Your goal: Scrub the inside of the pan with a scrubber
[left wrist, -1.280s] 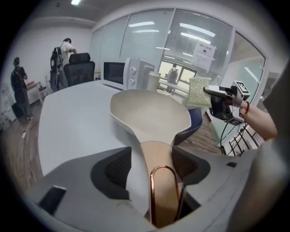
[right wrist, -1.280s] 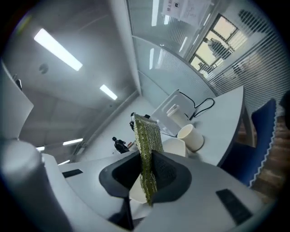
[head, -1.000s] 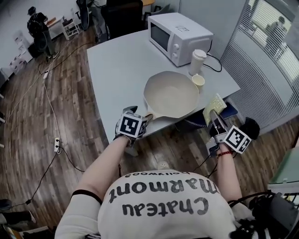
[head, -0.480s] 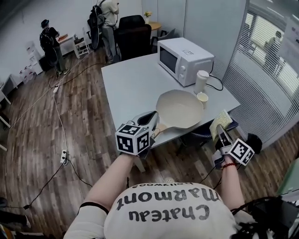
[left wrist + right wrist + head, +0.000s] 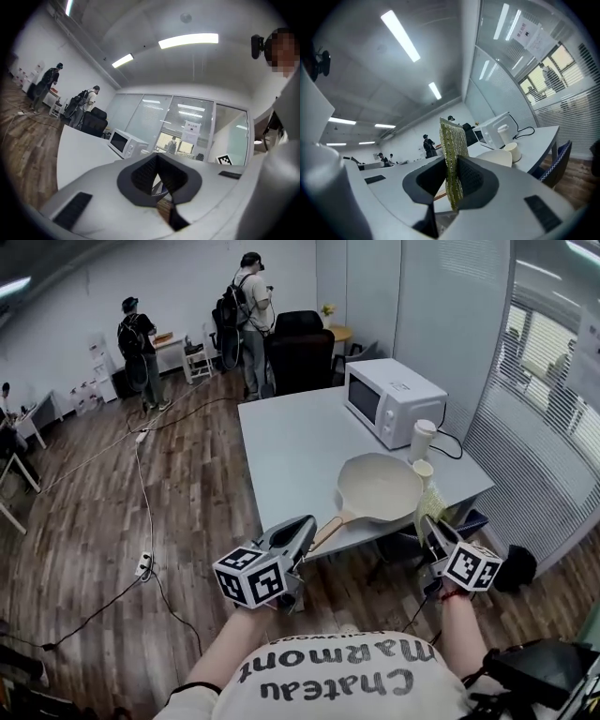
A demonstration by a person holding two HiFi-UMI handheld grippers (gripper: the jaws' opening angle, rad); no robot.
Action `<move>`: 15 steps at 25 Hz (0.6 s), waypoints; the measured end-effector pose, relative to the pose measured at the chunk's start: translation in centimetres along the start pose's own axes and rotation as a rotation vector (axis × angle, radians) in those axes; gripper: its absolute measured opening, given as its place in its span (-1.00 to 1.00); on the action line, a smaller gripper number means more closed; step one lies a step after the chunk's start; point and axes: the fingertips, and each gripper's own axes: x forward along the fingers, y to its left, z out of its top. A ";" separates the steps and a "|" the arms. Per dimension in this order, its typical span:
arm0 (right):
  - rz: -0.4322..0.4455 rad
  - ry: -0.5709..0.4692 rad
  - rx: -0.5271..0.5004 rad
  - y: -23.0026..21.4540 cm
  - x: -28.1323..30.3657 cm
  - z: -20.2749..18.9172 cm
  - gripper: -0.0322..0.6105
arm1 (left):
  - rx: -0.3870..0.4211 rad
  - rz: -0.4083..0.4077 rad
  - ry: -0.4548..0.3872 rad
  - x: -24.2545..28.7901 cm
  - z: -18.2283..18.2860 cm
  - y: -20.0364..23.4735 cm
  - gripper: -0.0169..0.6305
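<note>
Showing one pan (image 5: 380, 488), one scrubber (image 5: 451, 150), two cups (image 5: 424, 439)

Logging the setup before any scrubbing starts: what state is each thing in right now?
pan: upright on the table, nothing in it, not held.
scrubber: upright, clamped in the right gripper.
left gripper: shut, empty.
right gripper: shut on the scrubber.
microwave: door closed.
tall cup: lid on.
small cup: upright, no lid.

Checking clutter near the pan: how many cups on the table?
2: tall lidded cup beside the microwave; small open cup in front of it, next to the pan. More could hide behind the microwave.
</note>
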 end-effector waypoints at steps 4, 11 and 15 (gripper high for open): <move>-0.018 0.051 -0.141 1.3 -1.7 -1.3 -0.70 | 0.013 0.109 -0.015 -3.8 -1.9 0.5 -0.93; 0.058 0.057 -0.244 3.0 -1.6 -0.4 -0.70 | -0.038 0.212 -0.045 -6.8 -2.8 0.8 -0.93; 0.103 0.061 -0.332 3.1 -2.0 -0.6 -0.70 | 0.009 0.264 -0.037 -7.2 -3.8 -0.5 -0.93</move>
